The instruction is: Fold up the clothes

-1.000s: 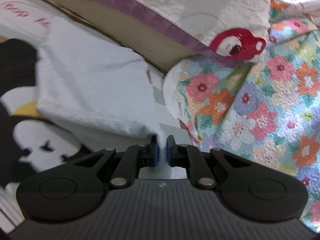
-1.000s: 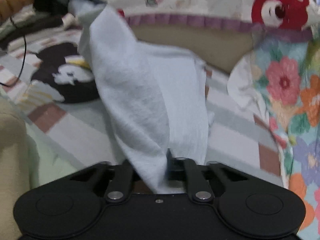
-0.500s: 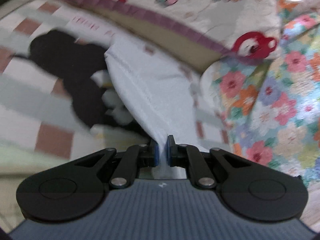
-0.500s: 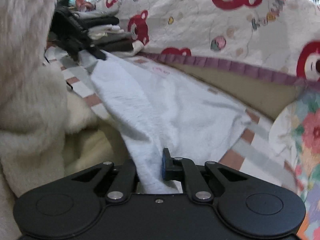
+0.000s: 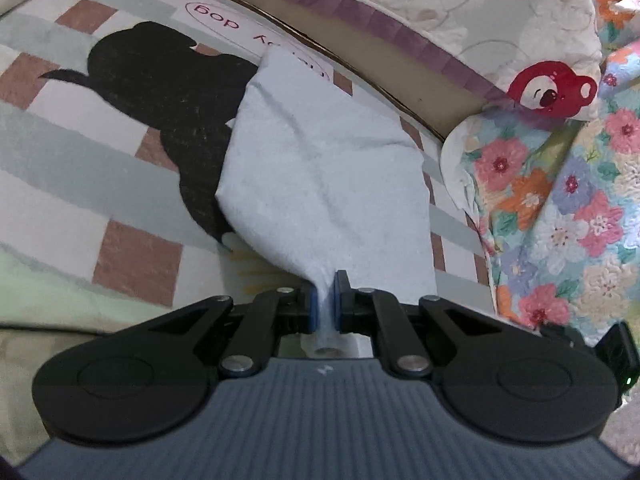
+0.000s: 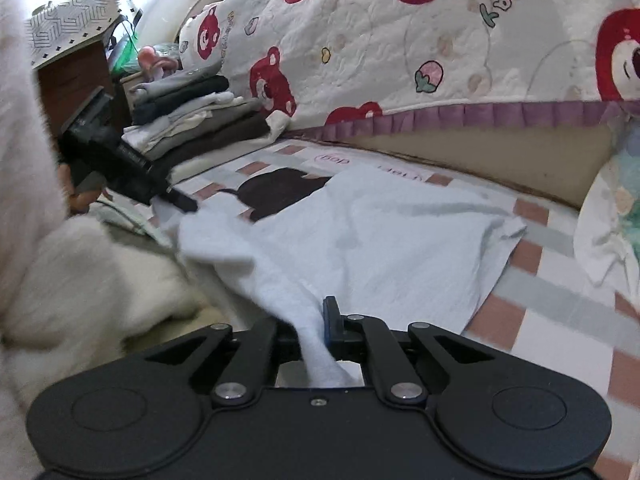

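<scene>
A pale blue garment (image 5: 332, 176) lies spread on the checked bed sheet (image 5: 60, 168), over the black dog print (image 5: 160, 80). My left gripper (image 5: 325, 304) is shut on its near edge, cloth bunched between the blue pads. In the right wrist view the same garment (image 6: 380, 240) stretches flat across the sheet. My right gripper (image 6: 314, 320) is shut on another part of its near edge; cloth hides the left finger. The left gripper (image 6: 120, 160) shows there at the left, pinching a corner.
A bear-print quilt (image 6: 400, 40) rises behind the sheet. A floral quilt (image 5: 560, 208) lies at the right. A stack of folded clothes (image 6: 192, 120) sits at the back left. A fluffy white sleeve (image 6: 60, 272) fills the left edge.
Both grippers have pulled the garment back and down; it went from hanging bunched to lying spread flat on the sheet. Both stay shut on it.
</scene>
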Available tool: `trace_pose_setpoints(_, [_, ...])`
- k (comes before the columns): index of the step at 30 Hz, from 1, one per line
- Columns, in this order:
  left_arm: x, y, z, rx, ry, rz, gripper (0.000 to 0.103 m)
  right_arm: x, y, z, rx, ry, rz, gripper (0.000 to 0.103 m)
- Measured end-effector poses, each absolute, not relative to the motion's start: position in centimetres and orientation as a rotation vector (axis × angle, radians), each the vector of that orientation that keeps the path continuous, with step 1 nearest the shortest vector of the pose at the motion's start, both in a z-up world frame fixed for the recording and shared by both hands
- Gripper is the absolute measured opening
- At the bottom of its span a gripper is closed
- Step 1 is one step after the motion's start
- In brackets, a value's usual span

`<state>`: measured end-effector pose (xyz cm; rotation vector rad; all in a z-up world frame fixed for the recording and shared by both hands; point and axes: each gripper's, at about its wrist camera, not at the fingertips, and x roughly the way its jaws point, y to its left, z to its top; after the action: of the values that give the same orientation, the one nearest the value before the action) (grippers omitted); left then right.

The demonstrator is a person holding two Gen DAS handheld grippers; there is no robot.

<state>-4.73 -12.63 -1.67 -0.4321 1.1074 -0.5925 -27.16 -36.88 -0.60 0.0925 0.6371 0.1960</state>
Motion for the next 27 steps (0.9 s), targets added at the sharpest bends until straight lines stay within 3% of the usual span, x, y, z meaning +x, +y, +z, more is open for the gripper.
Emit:
trace_pose_setpoints(7, [1.1, -15.7, -1.6, -0.311, 1.079, -0.63, 0.007, -21.0, -40.5, 0.3, 0.069, 0.65, 0.152, 0.005])
trace_pose_setpoints(10, [3.2, -16.9, -4.1, -0.298, 1.107, -0.567, 0.007, -18.2, -43.7, -1.5, 0.193, 0.73, 0.166, 0.013])
trace_pose_setpoints(11, [3.7, -17.1, -5.1, -0.309, 1.122, -0.545, 0.007, -17.3, -45.2, -2.3, 0.25, 0.748, 0.159, 0.029])
trace_pose_setpoints(13, [4.1, -17.3, -6.7, -0.334, 1.132, -0.515, 0.007, -15.7, -48.1, -3.8, 0.369, 0.781, 0.143, 0.038])
trace_pose_setpoints(17, [3.8, -17.1, -8.2, -0.352, 1.127, -0.5, 0.007, -14.0, -55.8, -5.8, 0.81, 0.656, 0.059, 0.039])
trace_pose_setpoints(27, [4.0, -16.4, -9.1, -0.402, 1.151, -0.5, 0.007, -4.3, -58.7, -11.5, 0.751, 0.745, -0.257, 0.039])
